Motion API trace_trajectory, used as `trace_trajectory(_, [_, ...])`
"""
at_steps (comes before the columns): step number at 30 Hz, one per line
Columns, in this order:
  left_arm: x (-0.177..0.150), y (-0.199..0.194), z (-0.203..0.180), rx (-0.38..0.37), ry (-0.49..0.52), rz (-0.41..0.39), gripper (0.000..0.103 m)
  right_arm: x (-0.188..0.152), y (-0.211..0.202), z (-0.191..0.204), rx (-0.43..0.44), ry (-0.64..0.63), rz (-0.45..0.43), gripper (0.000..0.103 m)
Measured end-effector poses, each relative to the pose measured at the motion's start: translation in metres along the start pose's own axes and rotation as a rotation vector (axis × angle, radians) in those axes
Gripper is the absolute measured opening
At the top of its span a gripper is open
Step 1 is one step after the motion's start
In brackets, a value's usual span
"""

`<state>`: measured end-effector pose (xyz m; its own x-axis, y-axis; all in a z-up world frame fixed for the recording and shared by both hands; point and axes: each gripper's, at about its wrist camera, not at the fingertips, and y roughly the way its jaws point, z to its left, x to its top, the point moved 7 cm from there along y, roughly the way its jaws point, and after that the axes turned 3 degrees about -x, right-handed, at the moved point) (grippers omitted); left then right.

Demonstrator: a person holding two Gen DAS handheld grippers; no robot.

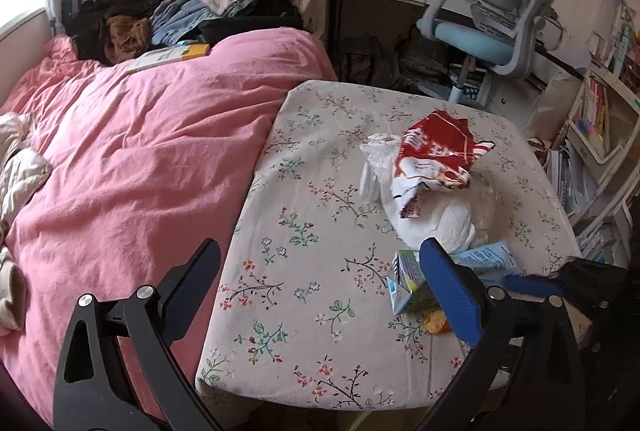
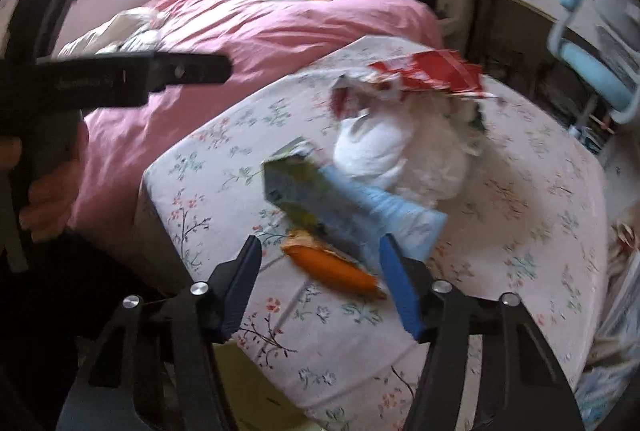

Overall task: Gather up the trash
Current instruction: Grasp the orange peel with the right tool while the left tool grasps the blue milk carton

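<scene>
Both hand-held grippers gape: left hand-held gripper [image 1: 320, 295] empty, right hand-held gripper [image 2: 320, 285] seemingly clear of the orange wrapper [image 2: 332, 267].

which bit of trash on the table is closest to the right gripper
The orange wrapper, lying just ahead of the right gripper; the green carton, blue packet and red bag lie farther back.

Floral-cloth counter [image 1: 304, 191] has a trash pile toward its right edge: red snack bag [image 1: 436, 155], white plastic bag [image 1: 436, 223], green carton [image 1: 408, 283], blue wrapper [image 1: 486, 257], orange wrapper [image 2: 332, 267].
</scene>
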<state>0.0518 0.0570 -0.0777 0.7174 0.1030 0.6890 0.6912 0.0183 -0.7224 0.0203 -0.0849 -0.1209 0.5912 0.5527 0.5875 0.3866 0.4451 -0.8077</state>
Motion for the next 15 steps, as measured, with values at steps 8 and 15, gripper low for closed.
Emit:
trace_trajectory(8, [0.013,0.023,-0.044,-0.124,0.268,0.026,0.096,-0.005,0.024,-0.001,-0.014,-0.048,0.078,0.046])
trace_trajectory(15, [-0.002,0.058,-0.087,-0.276,0.417,0.09,0.096,-0.017,0.015,-0.012,-0.003,-0.036,0.12,0.018])
